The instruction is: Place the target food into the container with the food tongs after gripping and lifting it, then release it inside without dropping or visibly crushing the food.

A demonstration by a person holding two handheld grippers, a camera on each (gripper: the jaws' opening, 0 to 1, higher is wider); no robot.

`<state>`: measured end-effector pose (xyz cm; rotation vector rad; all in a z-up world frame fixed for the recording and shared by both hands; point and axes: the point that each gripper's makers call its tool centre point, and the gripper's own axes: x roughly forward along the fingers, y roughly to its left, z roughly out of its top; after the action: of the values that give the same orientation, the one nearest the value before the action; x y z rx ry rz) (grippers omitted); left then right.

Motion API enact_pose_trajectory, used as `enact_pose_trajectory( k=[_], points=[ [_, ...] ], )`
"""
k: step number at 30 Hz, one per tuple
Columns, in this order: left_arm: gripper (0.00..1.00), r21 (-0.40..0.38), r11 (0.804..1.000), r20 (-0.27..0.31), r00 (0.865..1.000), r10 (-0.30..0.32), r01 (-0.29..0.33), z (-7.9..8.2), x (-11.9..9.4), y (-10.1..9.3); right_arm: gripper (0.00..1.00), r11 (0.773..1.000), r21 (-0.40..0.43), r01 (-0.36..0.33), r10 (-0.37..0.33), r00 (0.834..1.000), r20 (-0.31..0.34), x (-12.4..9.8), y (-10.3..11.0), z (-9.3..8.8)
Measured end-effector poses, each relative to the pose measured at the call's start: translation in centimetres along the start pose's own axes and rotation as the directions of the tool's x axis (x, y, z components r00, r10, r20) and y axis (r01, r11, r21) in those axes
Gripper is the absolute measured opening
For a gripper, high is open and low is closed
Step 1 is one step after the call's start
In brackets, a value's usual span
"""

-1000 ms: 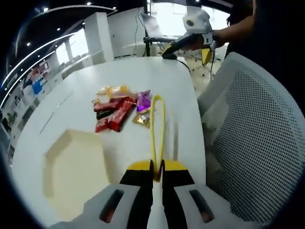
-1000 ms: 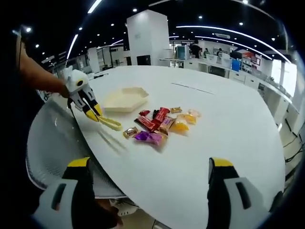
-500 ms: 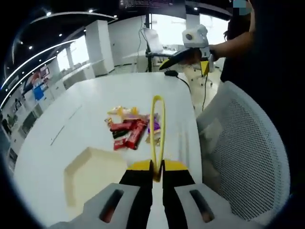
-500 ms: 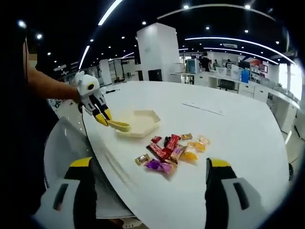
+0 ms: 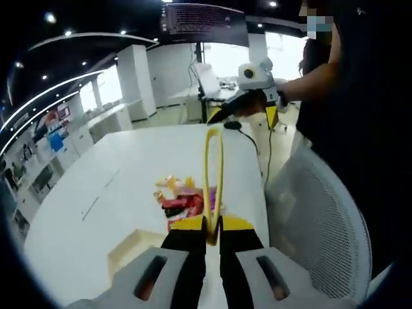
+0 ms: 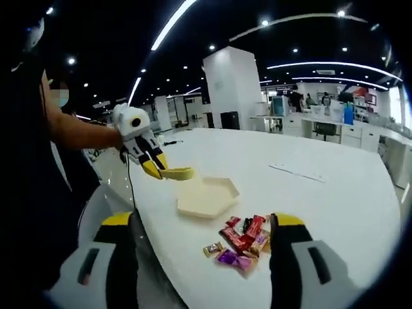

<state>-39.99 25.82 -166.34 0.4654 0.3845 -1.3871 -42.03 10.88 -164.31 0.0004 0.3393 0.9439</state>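
The pile of small wrapped snacks in red, purple and gold foil point(image 6: 239, 241) sits on the round white counter point(image 6: 322, 193), right of the cream hexagonal tray point(image 6: 207, 196) mid-frame. Left claw point(image 5: 212, 228) pinches the yellow plastic tongs point(image 5: 212, 174) well above the pile; right claw point(image 6: 199, 222) gapes empty. Risk I see: slick wrappers slipping out, or squeezing too hard.

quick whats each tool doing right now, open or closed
left tool: closed on the yellow food tongs, holding them above the table.
right tool: open, holding nothing.
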Motion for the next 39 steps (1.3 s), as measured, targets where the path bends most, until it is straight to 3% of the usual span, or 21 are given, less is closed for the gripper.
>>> enact_pose_trajectory(
  k=[9,17,32,39],
  points=[
    [0.01,0.000,0.999,0.058,0.998,-0.036,0.036,3.9,-0.6,-0.7,0.74,0.992,-0.070,-0.103,0.104,0.994,0.022,2.6,2.1,3.3],
    [0.01,0.011,0.997,0.096,0.992,-0.077,0.076,6.4,-1.2,-1.6,0.61,0.971,-0.093,-0.221,0.226,0.973,0.052,4.6,5.1,5.8],
    [0.01,0.034,0.992,0.111,0.985,-0.128,0.125,8.9,-1.0,-3.0,0.47,0.947,-0.085,-0.311,0.318,0.943,0.096,6.0,7.9,7.5],
    [0.01,0.028,0.989,0.135,0.980,-0.149,0.147,9.9,-0.9,-3.7,0.46,0.941,-0.071,-0.332,0.339,0.933,0.120,6.3,8.8,8.0]
  ],
)
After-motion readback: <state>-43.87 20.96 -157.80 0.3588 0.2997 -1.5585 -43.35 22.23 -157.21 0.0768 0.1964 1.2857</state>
